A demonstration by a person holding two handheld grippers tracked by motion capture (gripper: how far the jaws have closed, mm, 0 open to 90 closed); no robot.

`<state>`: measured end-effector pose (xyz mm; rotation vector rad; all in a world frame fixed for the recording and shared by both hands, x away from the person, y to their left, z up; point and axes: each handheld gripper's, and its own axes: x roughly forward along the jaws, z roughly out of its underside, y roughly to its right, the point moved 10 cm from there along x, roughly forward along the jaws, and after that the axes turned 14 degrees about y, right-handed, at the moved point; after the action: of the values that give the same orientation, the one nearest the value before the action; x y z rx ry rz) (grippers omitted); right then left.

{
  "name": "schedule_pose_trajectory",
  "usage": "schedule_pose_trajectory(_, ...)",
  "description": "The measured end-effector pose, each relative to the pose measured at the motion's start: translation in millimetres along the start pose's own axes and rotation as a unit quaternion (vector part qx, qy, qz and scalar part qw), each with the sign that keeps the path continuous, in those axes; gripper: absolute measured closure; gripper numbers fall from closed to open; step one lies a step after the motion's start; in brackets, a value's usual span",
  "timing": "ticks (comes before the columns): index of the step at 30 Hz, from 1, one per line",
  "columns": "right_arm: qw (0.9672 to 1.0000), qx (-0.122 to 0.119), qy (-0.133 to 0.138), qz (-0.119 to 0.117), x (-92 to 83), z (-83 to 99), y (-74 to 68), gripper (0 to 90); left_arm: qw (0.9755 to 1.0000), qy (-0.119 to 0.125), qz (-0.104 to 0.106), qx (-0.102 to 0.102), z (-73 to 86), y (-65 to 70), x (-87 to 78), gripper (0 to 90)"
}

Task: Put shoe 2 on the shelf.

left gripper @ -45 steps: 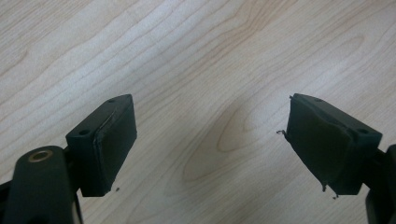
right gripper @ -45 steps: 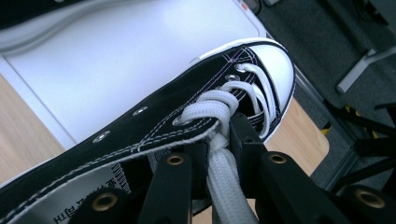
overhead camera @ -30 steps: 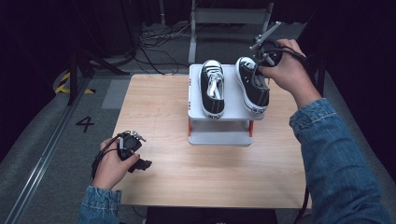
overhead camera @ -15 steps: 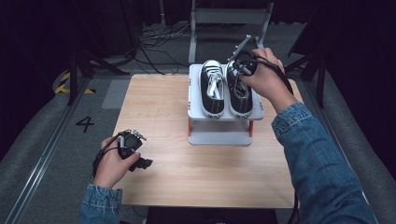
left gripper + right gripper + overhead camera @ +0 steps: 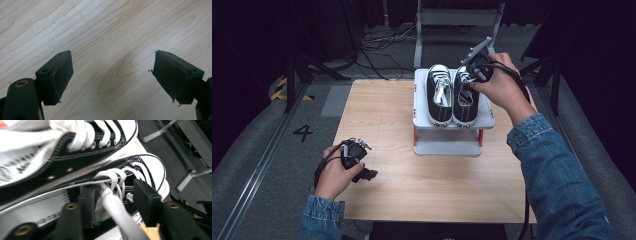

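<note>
The high view is looking forward and down over the whole table (image 5: 387,190). The left gripper view is staring close at bare wood (the same tabletop). The right gripper view is peering along its jaws, very near the shoes (image 5: 112,155), also showing in the high view.

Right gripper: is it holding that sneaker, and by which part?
Nothing is held. The right gripper has just been opening; its jaws straddle the right sneaker's laced tongue without pressing. The left gripper is open over the table.
</note>
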<state>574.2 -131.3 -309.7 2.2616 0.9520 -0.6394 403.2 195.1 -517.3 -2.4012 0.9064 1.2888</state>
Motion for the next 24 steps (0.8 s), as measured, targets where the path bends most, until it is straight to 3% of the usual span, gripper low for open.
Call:
schedule_pose_trajectory(3, 0.9995, 0.007, 0.028, 0.013, -15.7, -2.9, 4.5, 45.7, 1.0000, 0.001, -0.002, 0.002, 0.6, -2.3, -0.9, 16.6)
schedule_pose_trajectory(5, 0.9984, 0.025, 0.047, 0.019, -30.2, -1.2, 8.9, 42.3, 1.0000, 0.001, -0.001, -0.003, 0.2, -3.1, -1.6, 17.1)
schedule_pose_trajectory(10, 0.9962, 0.047, 0.066, 0.032, -56.5, 15.4, 18.3, 39.3, 1.0000, 0.004, -0.009, 0.001, -2.4, -8.2, -0.8, 16.7)
schedule_pose_trajectory(13, 0.9952, 0.059, 0.069, 0.037, -72.4, 34.7, 24.5, 39.3, 0.9999, 0.002, -0.012, 0.004, -3.4, -12.5, 1.0, 16.8)
schedule_pose_trajectory(14, 0.9948, 0.064, 0.069, 0.039, -82.8, 51.6, 26.9, 39.2, 0.9999, 0.002, -0.013, 0.003, -3.9, -13.7, 1.6, 16.8)
schedule_pose_trajectory(16, 0.9946, 0.065, 0.071, 0.038, -85.7, 57.3, 27.5, 38.9, 0.9999, 0.003, -0.010, 0.006, -4.8, -15.3, 1.9, 16.8)
schedule_pose_trajectory(19, 0.9926, 0.082, 0.080, 0.040, -99.2, 86.0, 29.1, 37.9, 0.9997, 0.009, -0.017, 0.015, -6.2, -18.2, 2.3, 16.8)
schedule_pose_trajectory(21, 0.9913, 0.092, 0.082, 0.046, -106.0, 102.1, 29.2, 37.6, 0.9995, 0.012, -0.016, 0.024, -6.0, -17.7, 2.9, 16.7)
schedule_pose_trajectory(24, 0.9900, 0.100, 0.079, 0.060, -117.6, 132.1, 23.5, 37.4, 0.9995, 0.016, -0.019, 0.019, -5.5, -18.5, 3.6, 16.9)
